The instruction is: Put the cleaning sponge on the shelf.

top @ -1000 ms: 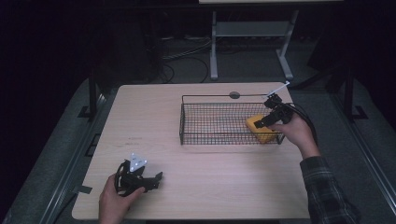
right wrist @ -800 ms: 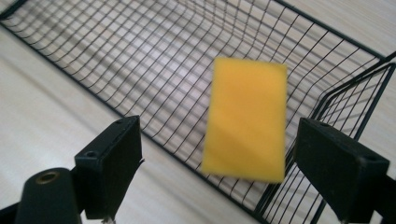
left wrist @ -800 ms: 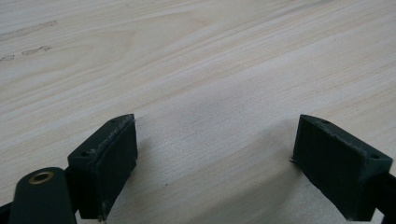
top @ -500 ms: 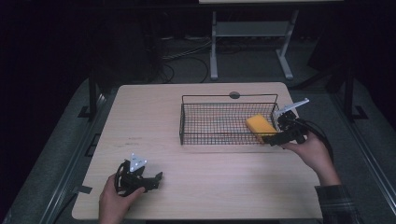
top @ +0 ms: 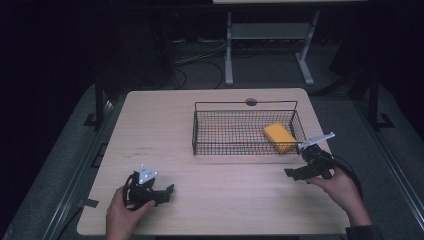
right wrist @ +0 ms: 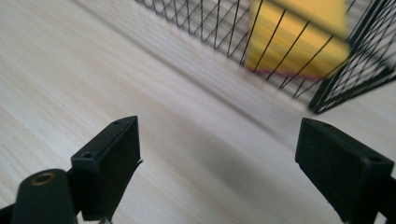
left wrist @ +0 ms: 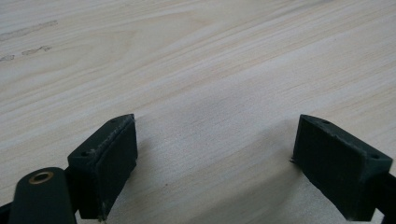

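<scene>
A yellow sponge (top: pixel 280 137) lies inside the black wire basket (top: pixel 225 148), pushed into its right end and touching the mesh of the right wall; in the right gripper view the same sponge (right wrist: pixel 299 37) shows through the wires at the basket's near corner (right wrist: pixel 327 100). The basket stands on the far right part of the pale wooden surface (top: pixel 165 130), with a small dark round spot (top: pixel 251 102) just beyond its far rim. The right hand-held gripper (top: pixel 295 173) rests low over the surface just in front of the basket's right corner, outside the wire and apart from the sponge, held by the person's right hand (top: pixel 340 187) with its grey three-cornered plate tilted up toward the basket. Its jaws stand wide apart with nothing between them but bare wood, as the right gripper view (right wrist: pixel 217 158) shows plainly. The left hand-held gripper (top: pixel 167 191) sits near the front left edge of the surface, well apart from the basket, gripped by the left hand (top: pixel 122 212). Its jaws too are spread wide and hold nothing; the left gripper view (left wrist: pixel 215 158) looks down on plain wood grain between them. A cable trails from the right hand-held gripper around the wrist.
</scene>
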Demonstrator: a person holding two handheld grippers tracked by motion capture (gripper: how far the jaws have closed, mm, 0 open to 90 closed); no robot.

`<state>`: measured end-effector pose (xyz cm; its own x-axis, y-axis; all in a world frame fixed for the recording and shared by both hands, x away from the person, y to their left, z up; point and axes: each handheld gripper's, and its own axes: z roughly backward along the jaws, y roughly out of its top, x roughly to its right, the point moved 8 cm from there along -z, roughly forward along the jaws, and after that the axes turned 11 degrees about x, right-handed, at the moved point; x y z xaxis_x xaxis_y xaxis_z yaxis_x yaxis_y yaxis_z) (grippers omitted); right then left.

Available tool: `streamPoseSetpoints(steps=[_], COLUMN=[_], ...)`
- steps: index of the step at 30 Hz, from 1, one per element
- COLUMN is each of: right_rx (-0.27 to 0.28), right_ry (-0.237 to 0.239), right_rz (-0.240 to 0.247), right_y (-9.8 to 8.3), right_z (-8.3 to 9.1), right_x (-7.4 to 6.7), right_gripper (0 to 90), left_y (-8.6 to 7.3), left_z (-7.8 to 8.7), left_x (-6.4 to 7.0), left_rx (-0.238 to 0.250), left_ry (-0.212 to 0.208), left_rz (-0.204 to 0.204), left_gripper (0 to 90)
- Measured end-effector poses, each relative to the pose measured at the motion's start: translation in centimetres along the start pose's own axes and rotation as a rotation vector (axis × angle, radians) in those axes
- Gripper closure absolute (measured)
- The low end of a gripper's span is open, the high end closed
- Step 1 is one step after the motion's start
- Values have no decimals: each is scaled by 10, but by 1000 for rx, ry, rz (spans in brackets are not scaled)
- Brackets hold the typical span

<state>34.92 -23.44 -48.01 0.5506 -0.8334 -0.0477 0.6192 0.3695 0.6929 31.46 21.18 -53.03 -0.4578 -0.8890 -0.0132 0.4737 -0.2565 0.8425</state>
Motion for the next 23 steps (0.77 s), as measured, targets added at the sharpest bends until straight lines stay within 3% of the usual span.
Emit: streamPoseSetpoints(steps=[11, 23], right_rx=[13, -1], right_ry=[-28, -56], right_rz=[-8, 30], right_y=[-35, -52], right_z=[-14, -20], right_x=[-2, -6], right_gripper=[131, 121], left_y=[0, 0], left_z=[0, 0], left_x=[0, 0], left_rx=[3, 0], left_ry=[0, 0], left_rz=[0, -3], left_gripper=[129, 128])
